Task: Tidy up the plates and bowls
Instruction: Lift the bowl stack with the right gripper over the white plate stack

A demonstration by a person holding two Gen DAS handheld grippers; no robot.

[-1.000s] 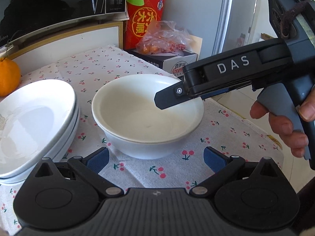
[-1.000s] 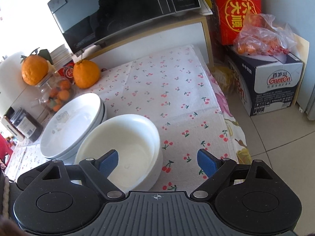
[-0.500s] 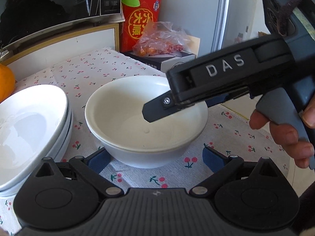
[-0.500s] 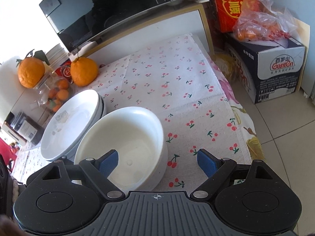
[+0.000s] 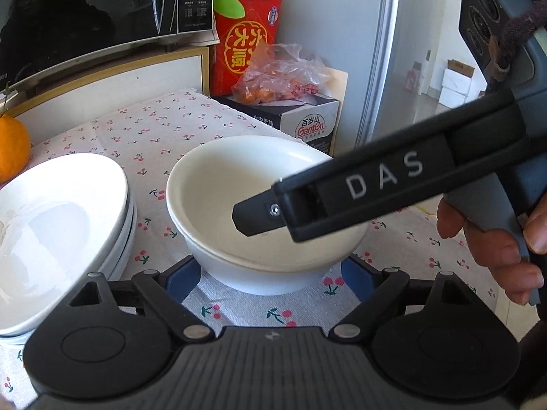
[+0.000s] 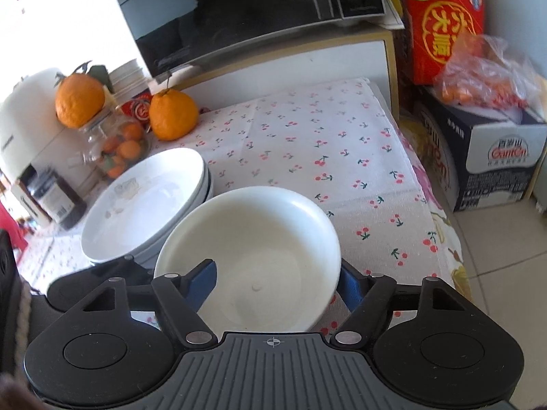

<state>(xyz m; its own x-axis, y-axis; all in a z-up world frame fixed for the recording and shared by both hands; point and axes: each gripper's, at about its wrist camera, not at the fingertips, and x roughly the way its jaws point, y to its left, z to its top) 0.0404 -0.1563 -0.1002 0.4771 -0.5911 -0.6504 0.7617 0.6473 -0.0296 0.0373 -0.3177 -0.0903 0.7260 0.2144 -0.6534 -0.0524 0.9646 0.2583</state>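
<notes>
Right wrist view: right gripper (image 6: 277, 282), jaws closing, one finger inside the bowl (image 6: 253, 256), one outside; a thin rim pinch could slip, knocking the plates (image 6: 143, 201).

A: Left gripper (image 5: 268, 276), black two-finger tool with blue pads: state?
B: Angled downward. Jaws wide and closing. The near side of the white round bowl (image 5: 218, 184) sits between the pads; contact can't be confirmed.
A: Right gripper (image 6: 277, 282), same build?
B: Also angled downward, jaws closing. One blue pad (image 6: 205, 280) is over the bowl's inside, the other just outside its right rim, so the wall lies between them. No firm press visible.
A: Hands?
B: The right hand (image 5: 495, 246) is at far right in the left wrist view, fingers curled round the grey handle. The left hand is out of view.
</notes>
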